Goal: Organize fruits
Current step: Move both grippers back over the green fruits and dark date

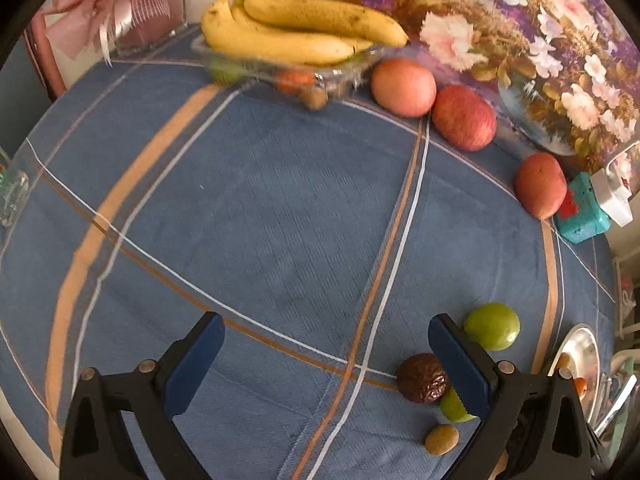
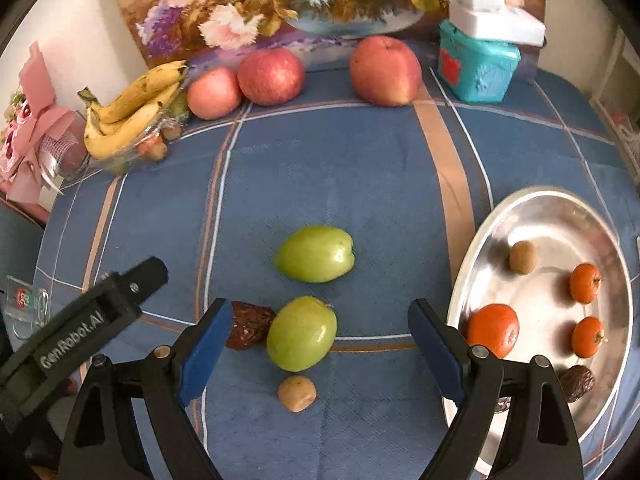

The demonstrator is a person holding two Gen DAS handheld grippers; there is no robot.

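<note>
Two grippers hang over a blue checked tablecloth (image 2: 360, 184), both with jaws spread wide and nothing between the pads. The right gripper (image 2: 320, 354) points steeply down at a green fruit (image 2: 301, 334), which lies between its blue fingers (image 2: 204, 354) without touching either. Touching that fruit at its nine o'clock is a dark wrinkled date (image 2: 248, 330); at its six o'clock, just beside it, lies a small tan fruit (image 2: 297, 393). A second green fruit (image 2: 315, 254) sits near, at twelve o'clock.

At three o'clock in the right wrist view lies a metal plate (image 2: 560, 216) holding three orange fruits (image 2: 493, 330), one tan fruit and a date at its lower edge. The left gripper (image 1: 326, 364) is over bare cloth, with the date (image 1: 421, 377) just inside its right finger.

Along the far edge, at twelve o'clock, three red apples (image 2: 271, 76) stand before a flower painting (image 2: 280, 4). A bunch of bananas (image 2: 132, 110) rests on a clear tray at ten o'clock, and a teal box (image 2: 478, 66) stands at one o'clock.
</note>
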